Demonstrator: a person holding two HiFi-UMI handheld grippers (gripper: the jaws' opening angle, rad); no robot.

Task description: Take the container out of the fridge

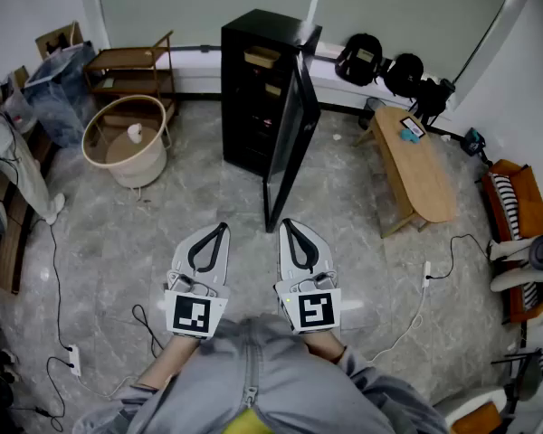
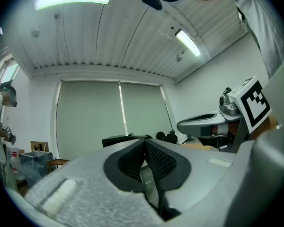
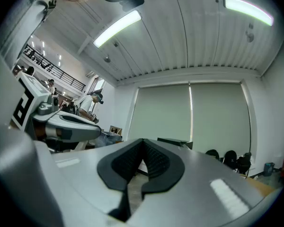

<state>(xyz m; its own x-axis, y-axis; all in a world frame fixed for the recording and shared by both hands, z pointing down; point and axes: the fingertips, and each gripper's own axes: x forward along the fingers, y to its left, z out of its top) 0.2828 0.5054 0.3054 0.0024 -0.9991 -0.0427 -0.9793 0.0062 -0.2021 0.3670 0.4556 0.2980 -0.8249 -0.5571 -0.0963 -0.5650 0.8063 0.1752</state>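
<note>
We see the black fridge (image 1: 250, 98) standing by the far wall, its door (image 1: 294, 129) swung open towards us. Pale items (image 1: 263, 58) sit on its upper shelves, but they are too small for us to tell whether one is the container. Well short of the fridge, we hold the left gripper (image 1: 221, 228) and the right gripper (image 1: 286, 224) side by side, close to our body and pointing towards the open door. Each has its jaws closed tip to tip with nothing between them. A round basket (image 1: 125, 141) and a wooden shelf (image 1: 131, 66) stand to the left of the fridge, and a wooden bench (image 1: 418, 174) stands to its right.
</note>
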